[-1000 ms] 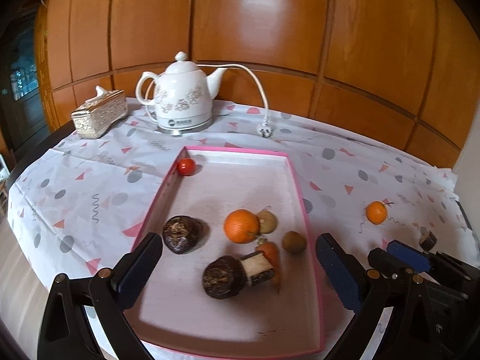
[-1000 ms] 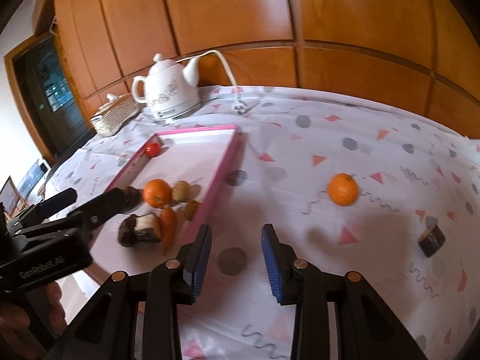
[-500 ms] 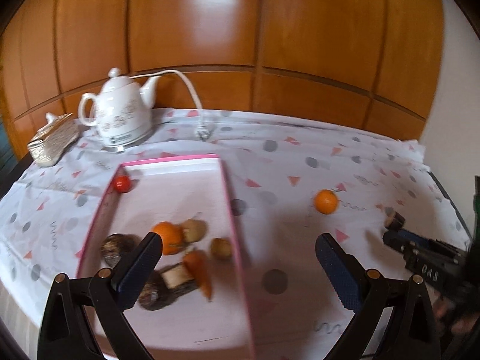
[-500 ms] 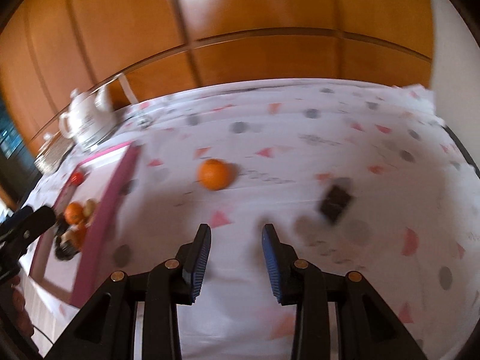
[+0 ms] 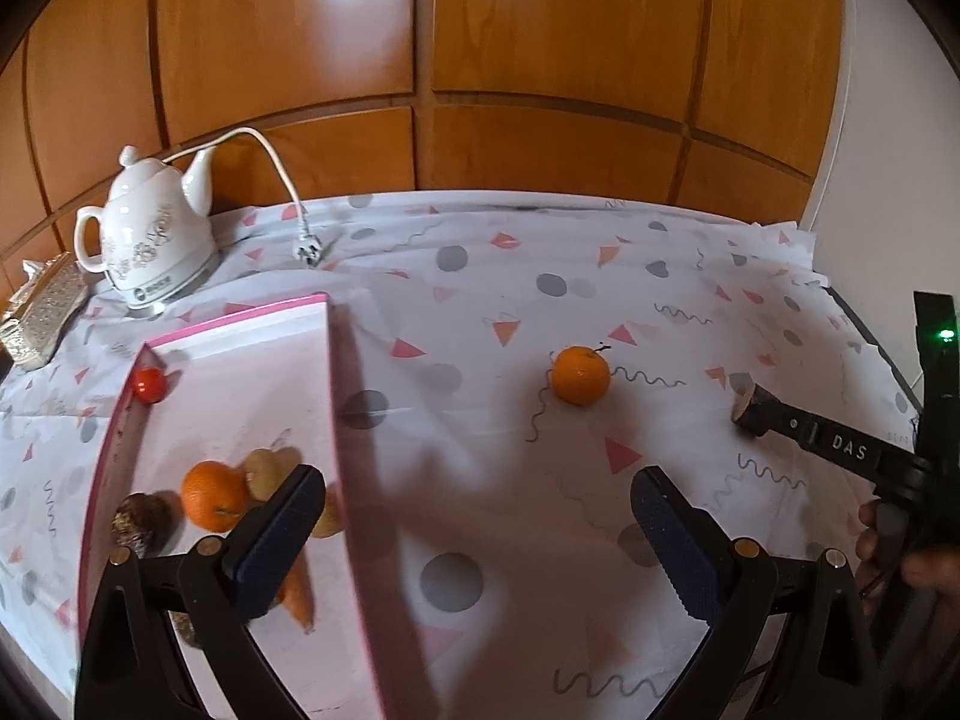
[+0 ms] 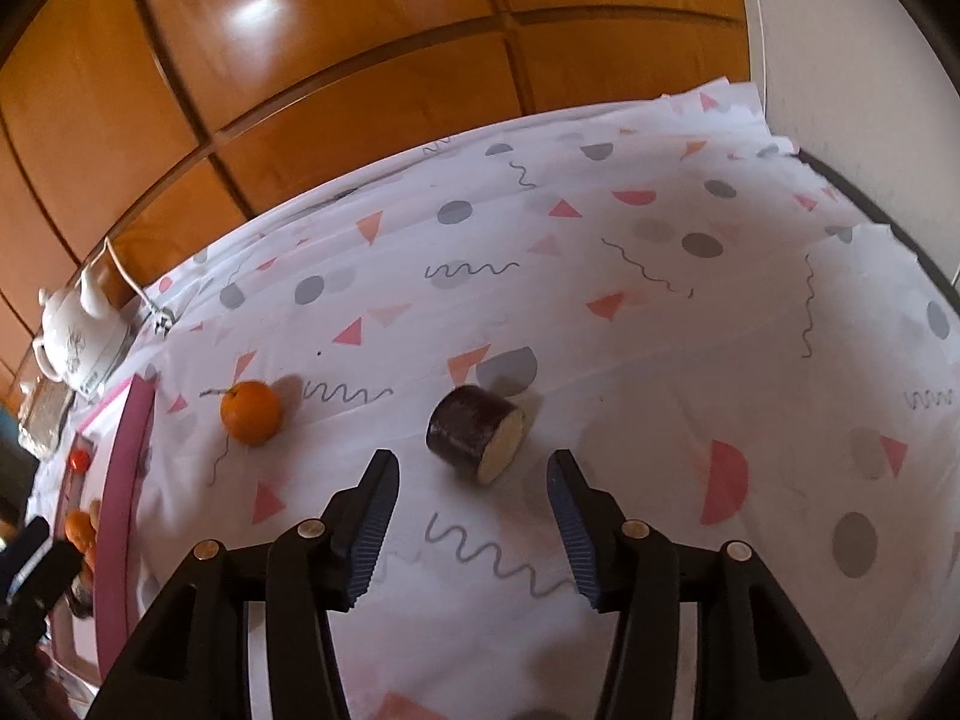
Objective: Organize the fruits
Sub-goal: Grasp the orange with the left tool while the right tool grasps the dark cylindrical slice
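A loose orange point(image 5: 580, 375) lies on the patterned tablecloth right of the pink tray point(image 5: 336, 420). Further right lies a dark-skinned cut piece with a pale face point(image 6: 477, 435). My right gripper point(image 6: 474, 516) hovers just short of that piece; its jaws are opening, and nothing is pressed between them. In the left wrist view one of its black fingers point(image 5: 834, 450) reaches to the piece. My left gripper point(image 5: 480, 540) stands open over the tray's right wall, holding nothing. Inside the tray are another orange point(image 5: 213, 495), a cherry tomato point(image 5: 148, 384), a carrot point(image 5: 297, 591) and brownish fruits.
A white kettle point(image 5: 150, 246) with its cord and plug point(image 5: 306, 252) stands at the back left, beside a gold box point(image 5: 45, 312). Wood panelling backs the table. The table's right edge point(image 6: 888, 222) runs close to a white wall.
Both views have swung right, away from the tray and over the tablecloth. The right gripper has come up to the dark cut piece and its jaws have spread wider. The left stays open.
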